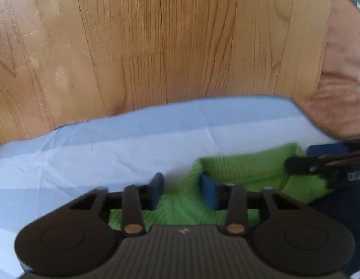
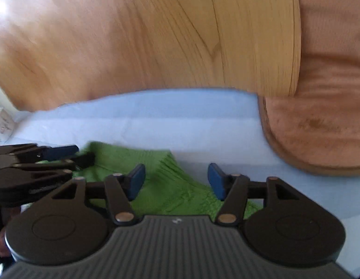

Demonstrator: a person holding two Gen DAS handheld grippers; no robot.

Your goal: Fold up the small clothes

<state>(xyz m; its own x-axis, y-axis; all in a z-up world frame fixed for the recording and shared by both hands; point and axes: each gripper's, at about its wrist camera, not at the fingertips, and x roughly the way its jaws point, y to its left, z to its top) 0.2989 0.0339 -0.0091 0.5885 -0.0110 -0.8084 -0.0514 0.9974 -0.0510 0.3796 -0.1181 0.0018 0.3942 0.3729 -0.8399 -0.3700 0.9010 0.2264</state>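
Left wrist view looks down on a pale blue sheet (image 1: 133, 139) spread over a wooden floor (image 1: 156, 34), the sheet creased in faint fold lines and its far edge running unevenly across the planks. Beyond the sheet on the right lies a tan plush mat (image 1: 338, 93) with a rounded corner that overlaps the sheet's edge; the right wrist view shows the same mat (image 2: 319, 127) with a stitched border, and a small white patterned object (image 2: 2, 125), too blurred to identify, at the far left edge. Bright light washes out the floor in the upper left of that view.

A green knitted garment (image 1: 238, 169) lies on the sheet, ribbed and rumpled, directly under both grippers. The left gripper (image 1: 182, 190) has its blue pads (image 1: 156, 188) apart, with a ridge of green knit rising between them, and I cannot tell whether the pads touch it. The right gripper (image 2: 176, 181) stands with its jaws wider apart over the garment (image 2: 170, 186), the pads clear of the cloth. Each gripper appears in the other's view, reaching in from the side over the garment, so the two are close together. Both pictures are slightly blurred
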